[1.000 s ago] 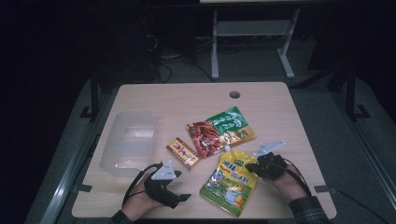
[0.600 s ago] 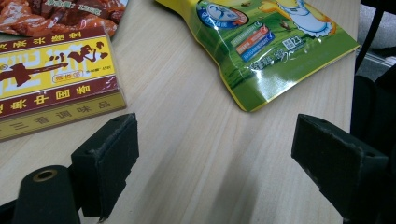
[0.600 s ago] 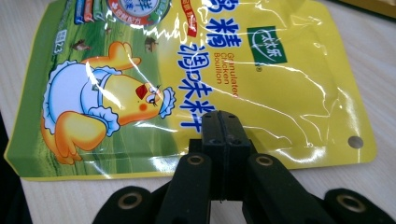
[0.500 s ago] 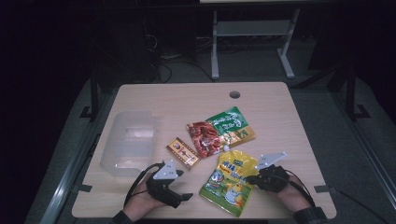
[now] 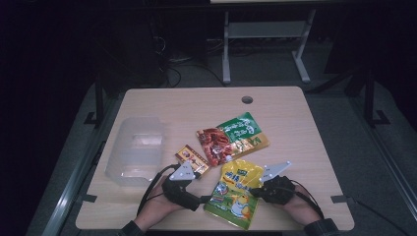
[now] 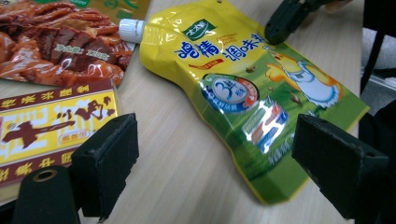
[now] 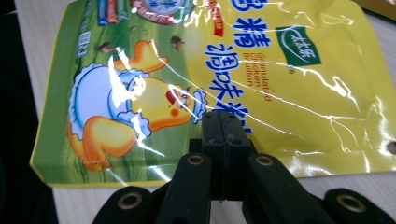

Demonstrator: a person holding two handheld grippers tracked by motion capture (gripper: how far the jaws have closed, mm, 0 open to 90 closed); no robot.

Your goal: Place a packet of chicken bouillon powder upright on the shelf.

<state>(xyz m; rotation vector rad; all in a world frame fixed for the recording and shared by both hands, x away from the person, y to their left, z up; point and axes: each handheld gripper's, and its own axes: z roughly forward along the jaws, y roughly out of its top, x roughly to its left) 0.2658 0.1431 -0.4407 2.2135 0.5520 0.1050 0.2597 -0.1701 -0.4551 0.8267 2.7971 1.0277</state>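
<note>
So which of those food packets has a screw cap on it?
The glossy yellow pouch with the cartoon duck, lying nearest the person. A white cap sits at its top corner; the red, green and small flat packets have none.

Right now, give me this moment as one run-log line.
left gripper: open, beside yellow pouch | right gripper: shut, tips over pouch edge, contact unclear | clear bin: left side of table
</note>
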